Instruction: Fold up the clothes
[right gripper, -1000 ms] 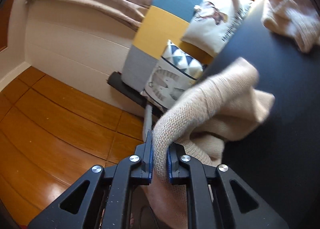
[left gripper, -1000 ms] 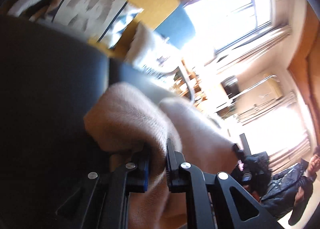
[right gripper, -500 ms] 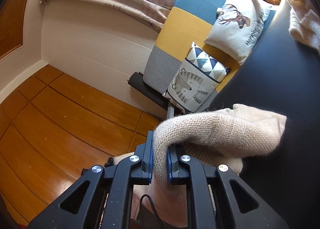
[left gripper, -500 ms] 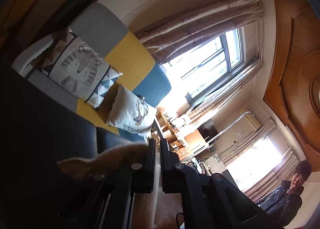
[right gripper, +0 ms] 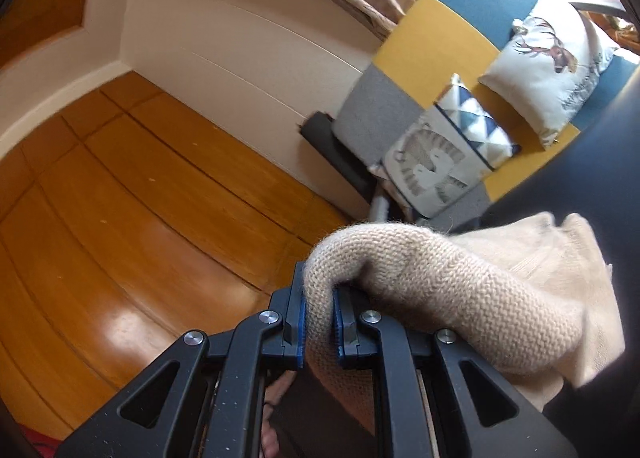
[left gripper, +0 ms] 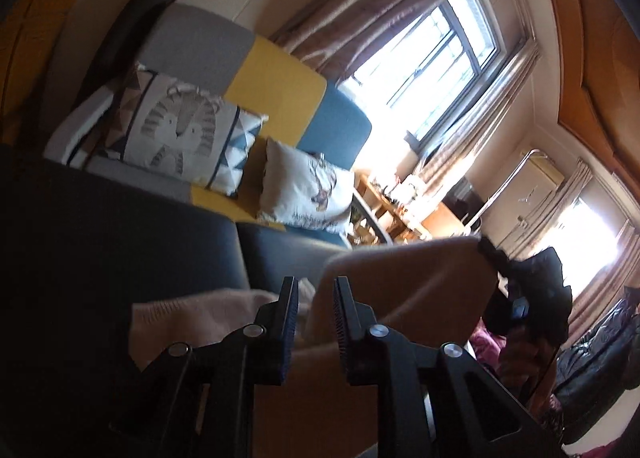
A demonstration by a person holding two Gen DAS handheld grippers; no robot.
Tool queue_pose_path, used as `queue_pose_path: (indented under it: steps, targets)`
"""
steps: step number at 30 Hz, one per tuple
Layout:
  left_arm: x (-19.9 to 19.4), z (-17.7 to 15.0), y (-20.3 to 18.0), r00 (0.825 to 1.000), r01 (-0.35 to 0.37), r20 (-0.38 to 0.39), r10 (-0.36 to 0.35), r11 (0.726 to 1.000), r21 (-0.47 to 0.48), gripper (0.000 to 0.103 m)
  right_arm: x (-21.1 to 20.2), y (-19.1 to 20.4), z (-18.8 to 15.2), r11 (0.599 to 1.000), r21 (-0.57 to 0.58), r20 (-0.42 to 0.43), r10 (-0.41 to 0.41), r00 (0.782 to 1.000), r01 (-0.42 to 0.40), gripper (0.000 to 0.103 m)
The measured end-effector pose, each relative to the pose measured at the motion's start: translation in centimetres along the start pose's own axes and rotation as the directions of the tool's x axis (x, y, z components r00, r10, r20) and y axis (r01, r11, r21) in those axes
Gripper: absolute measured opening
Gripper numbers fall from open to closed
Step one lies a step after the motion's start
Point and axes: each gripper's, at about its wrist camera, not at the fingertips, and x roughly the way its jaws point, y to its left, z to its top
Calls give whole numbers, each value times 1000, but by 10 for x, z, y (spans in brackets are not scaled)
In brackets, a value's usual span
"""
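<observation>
Where fingers (right gripper: 297, 322) pinch, the beige sweater (right gripper: 460, 282) bunches.

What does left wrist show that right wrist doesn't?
Left wrist only: the bright barred window with its curtains, cluttered wooden shelves, and the left gripper, jaws apart with no knit pressed between the pads; they have just been opening.

Right wrist only: the glossy orange wooden floor, and the right gripper shut on a thick fold of knit.

Both: the beige knitted sweater, the dark tabletop, the grey, yellow and blue sofa, the lion-print cushion and the deer-print cushion.
</observation>
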Motion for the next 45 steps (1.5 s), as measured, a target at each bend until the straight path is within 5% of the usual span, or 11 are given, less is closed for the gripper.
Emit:
queue_pose_path:
  steps: [8, 10, 15, 24, 26, 28, 29, 30, 31, 38, 45]
  targets:
    - [69, -83, 21, 962, -106, -251, 103, 994, 0, 17, 62, -68, -21, 954, -10, -134, -297, 945, 298, 17]
    - [77, -94, 23, 949, -116, -296, 113, 993, 6, 18, 64, -85, -28, 909, -37, -154, -416, 896, 415, 48]
    - [81, -110, 28, 950, -111, -297, 98, 993, -27, 18, 9, -88, -46, 915, -18, -61, -403, 913, 403, 71]
    - [81, -109, 14, 961, -101, -261, 89, 994, -30, 18, -18, -68, -100, 776, -374, -83, -573, 815, 508, 82]
    - [75, -108, 6, 964, -85, -254, 78, 996, -17, 18, -6, -81, -111, 788, -363, -147, -576, 804, 497, 82]
    - [65, -108, -3, 968, -76, -239, 76, 997, 8, 18, 3, -93, -119, 819, -307, -202, -553, 808, 484, 76]
    - [59, -107, -7, 970, -74, -229, 78, 997, 24, 18, 4, -98, -120, 846, -260, -221, -522, 824, 466, 63]
    - [53, -106, -11, 973, -73, -216, 79, 997, 38, 18, 6, -103, -120, 875, -209, -247, -480, 842, 438, 29]
    - [45, -104, -14, 976, -74, -200, 83, 996, 53, 18, 8, -105, -119, 894, -169, -271, -446, 853, 415, 24]
    - [-17, -86, -34, 992, -130, 26, 127, 974, 187, 18, 19, -43, -88, 978, -117, -208, -193, 959, 172, 10]
    - [-67, -53, -20, 979, -168, 142, 144, 971, 173, 18, 105, 10, -78, 982, -186, -272, -79, 959, 29, 10]
